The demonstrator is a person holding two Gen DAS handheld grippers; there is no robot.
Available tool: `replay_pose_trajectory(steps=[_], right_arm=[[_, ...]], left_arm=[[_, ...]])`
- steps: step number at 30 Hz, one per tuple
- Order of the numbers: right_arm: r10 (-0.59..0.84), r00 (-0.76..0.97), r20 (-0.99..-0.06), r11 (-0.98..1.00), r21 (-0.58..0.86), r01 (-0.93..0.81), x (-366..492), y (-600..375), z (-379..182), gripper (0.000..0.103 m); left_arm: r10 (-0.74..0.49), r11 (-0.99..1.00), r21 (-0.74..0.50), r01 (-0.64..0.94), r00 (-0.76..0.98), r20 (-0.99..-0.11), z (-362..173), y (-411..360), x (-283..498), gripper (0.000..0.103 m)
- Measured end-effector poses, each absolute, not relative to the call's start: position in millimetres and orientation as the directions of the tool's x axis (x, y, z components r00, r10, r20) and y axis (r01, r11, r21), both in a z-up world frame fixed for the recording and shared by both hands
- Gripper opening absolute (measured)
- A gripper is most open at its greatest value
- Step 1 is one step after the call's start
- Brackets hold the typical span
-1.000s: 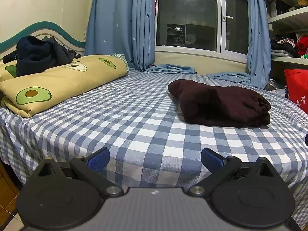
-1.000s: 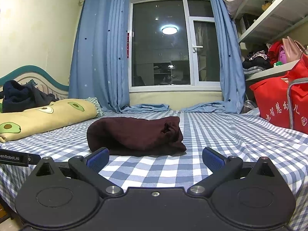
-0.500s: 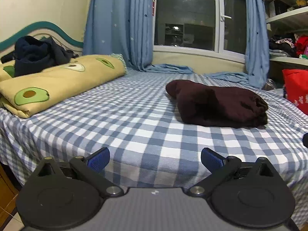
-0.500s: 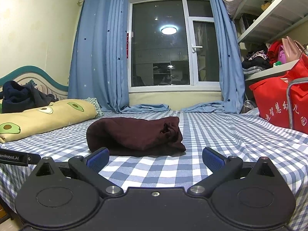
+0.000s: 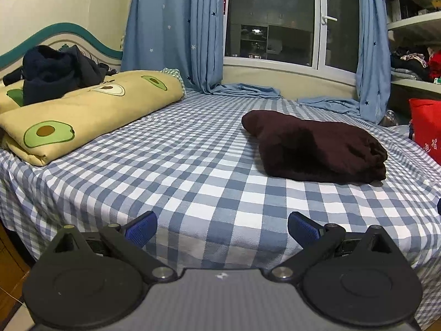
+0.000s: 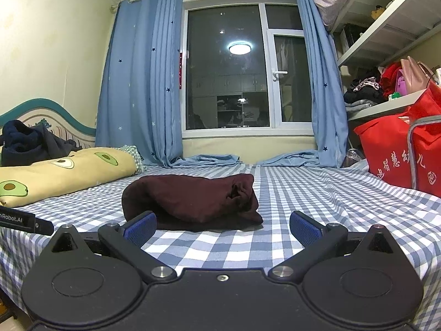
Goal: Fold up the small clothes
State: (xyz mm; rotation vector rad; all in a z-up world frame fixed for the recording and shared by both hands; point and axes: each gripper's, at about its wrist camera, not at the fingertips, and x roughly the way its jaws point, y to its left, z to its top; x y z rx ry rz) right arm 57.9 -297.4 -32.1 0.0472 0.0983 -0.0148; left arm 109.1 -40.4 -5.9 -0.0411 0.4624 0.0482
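A dark maroon garment (image 5: 317, 146) lies folded in a thick bundle on the blue-and-white checked bed (image 5: 193, 171). It also shows in the right wrist view (image 6: 193, 198), straight ahead of my right gripper (image 6: 222, 227), which is open and empty just short of it. My left gripper (image 5: 222, 227) is open and empty at the bed's near edge, with the garment ahead and to the right.
A yellow avocado-print quilt (image 5: 82, 115) with dark navy clothes (image 5: 55, 71) on top lies at the left by the headboard. A red bag (image 6: 408, 154) stands at the right. Blue curtains (image 6: 143, 88) and a window (image 6: 245, 69) are behind the bed.
Both grippers have drawn slightly back and lower; the garment sits still on the bed and nothing was grasped or released.
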Motion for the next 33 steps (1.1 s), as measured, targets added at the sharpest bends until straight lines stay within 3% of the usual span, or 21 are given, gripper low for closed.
replay_pose_trajectory(steps=[3, 8, 15, 33], right_arm=[[-0.009, 0.995, -0.103, 0.999, 0.044, 0.013, 58, -296, -33, 0.103], [-0.004, 0.994, -0.110, 0.999, 0.039, 0.009, 58, -295, -33, 0.103], [-0.001, 0.993, -0.118, 0.999, 0.033, 0.005, 59, -294, -33, 0.103], [0.014, 0.988, -0.151, 0.999, 0.033, -0.009, 62, -293, -39, 0.103]], left_arm=[[0.037, 0.999, -0.016, -0.049, 0.898, -0.437, -6, -42, 109, 0.102], [-0.053, 0.989, -0.146, -0.004, 0.922, -0.383, -2, -33, 101, 0.102], [0.046, 0.999, -0.007, -0.052, 0.921, -0.388, 5, -49, 100, 0.102], [0.028, 0.999, -0.030, -0.044, 0.912, -0.408, 1, -46, 103, 0.102]])
